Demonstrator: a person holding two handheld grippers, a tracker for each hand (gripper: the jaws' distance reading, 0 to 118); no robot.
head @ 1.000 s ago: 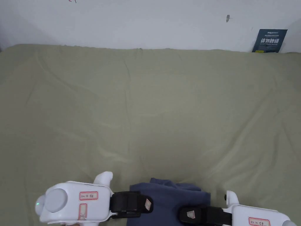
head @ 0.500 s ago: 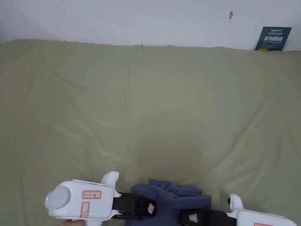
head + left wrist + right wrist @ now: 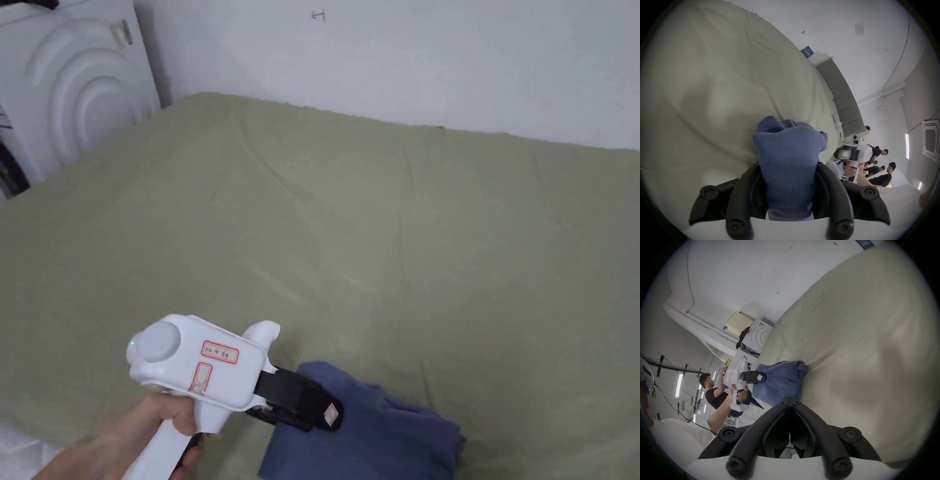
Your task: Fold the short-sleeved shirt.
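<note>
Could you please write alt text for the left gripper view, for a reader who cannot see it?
A bunched blue shirt fills the gap between the left claw's two black jaws, above a pale green sheet. The right claw is beyond, by a white wall.

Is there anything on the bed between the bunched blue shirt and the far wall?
No. In the head view the green sheet runs bare, just wrinkled, from the blue shirt held in the left gripper to the wall.

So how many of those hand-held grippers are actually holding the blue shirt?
1: the left hand-held gripper is clamped on the blue shirt; the right hand-held gripper is shut empty beside it.
</note>
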